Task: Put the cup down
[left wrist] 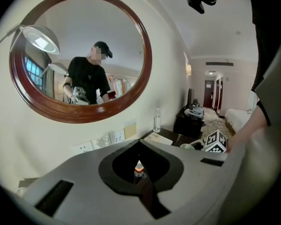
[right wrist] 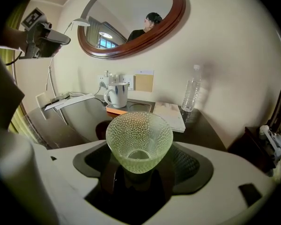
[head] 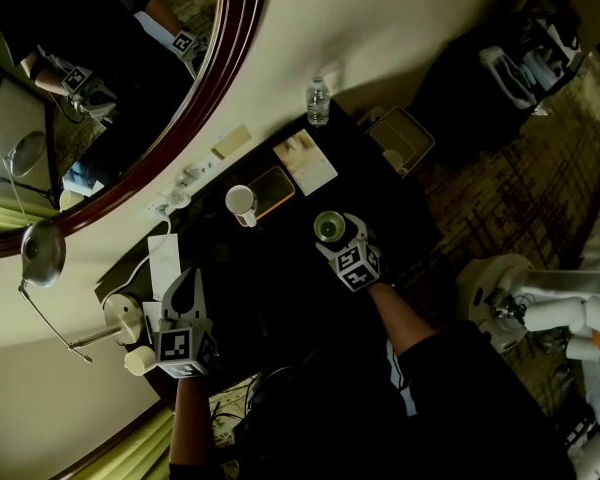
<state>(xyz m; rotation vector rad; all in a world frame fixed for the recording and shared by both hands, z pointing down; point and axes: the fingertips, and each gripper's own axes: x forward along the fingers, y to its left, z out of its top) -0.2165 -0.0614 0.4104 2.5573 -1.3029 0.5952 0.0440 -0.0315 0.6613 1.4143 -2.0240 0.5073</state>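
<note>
Cup: pale green, dimpled glass, upright, mouth open toward the camera in the right gripper view. It stands between the jaws of the right gripper. Jaws spread wide; dark gaps show on either side of the cup's narrow base, so the pads do not seem to press on it. In the head view the cup sits near the middle of the dark desk, just ahead of the gripper's marker cube. Cannot tell whether its base touches the desk top. Left gripper is off at the desk's left end, well apart from the cup, tilted slightly down, jaws closed together with nothing between them. Beyond the cup, toward the wall: white mug standing on one end of an orange-edged tray, handle side toward the left gripper. Beside the tray lies a pale booklet, flat. Clear water bottle stands upright near the wall, past the booklet. Oval mirror with a dark wood frame hangs above the desk. A desk lamp on a thin arm is at the left end.
</note>
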